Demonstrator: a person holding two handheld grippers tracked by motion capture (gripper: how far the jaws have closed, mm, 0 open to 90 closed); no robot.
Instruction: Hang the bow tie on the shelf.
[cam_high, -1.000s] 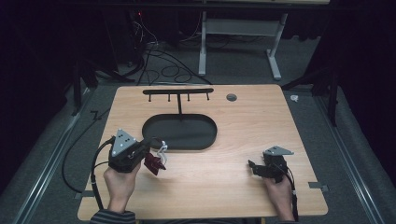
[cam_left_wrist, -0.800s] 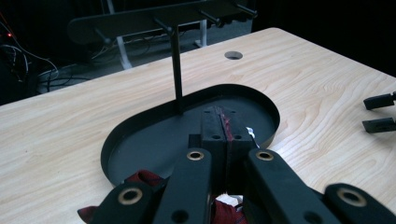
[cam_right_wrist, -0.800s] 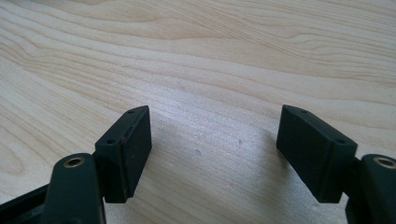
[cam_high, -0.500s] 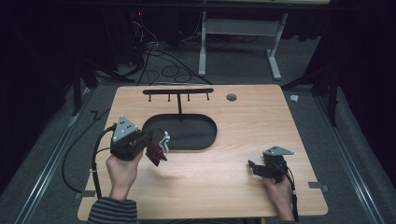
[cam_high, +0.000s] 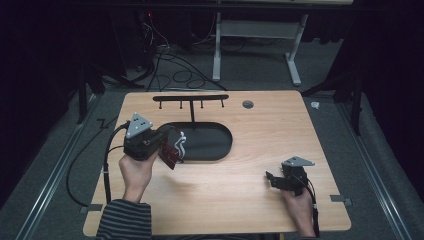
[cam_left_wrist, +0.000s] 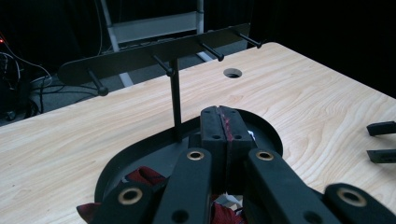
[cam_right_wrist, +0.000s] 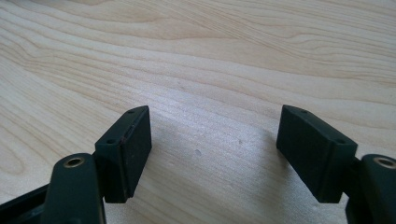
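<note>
A: Report the condition of the left gripper (cam_high: 167, 150).

B: My left claw is pressed together on a dark red cloth item (cam_high: 170, 152). In the left gripper view the two pads meet with a thin red edge of the fabric (cam_left_wrist: 227, 122) pinched in the seam between them, and more of the red fabric bunches below, behind the linkage. Something white hangs with the cloth; I cannot tell what it is.

A: Location of the held item?

B: It hangs off the table, at the left end of the black oval base (cam_high: 210, 142), above its near-left rim. The base lies left of centre on the wooden table (cam_high: 260, 200).

A: What stands on that base?

B: A thin black post rises from its far side and carries a horizontal black bar with pegs (cam_high: 190, 98). In the left gripper view the bar (cam_left_wrist: 154, 53) runs across the scene beyond my closed jaws, with the post just left of them. A round hole (cam_high: 247, 104) is in the tabletop to the right of the bar.

A: Report the right gripper (cam_high: 275, 181).

B: My right claw is spread, with nothing between the pads. It sits low over bare wood at the near right of the table, well apart from the base. The right gripper view shows both pads (cam_right_wrist: 126, 149) wide apart, with wood grain between them.
</note>
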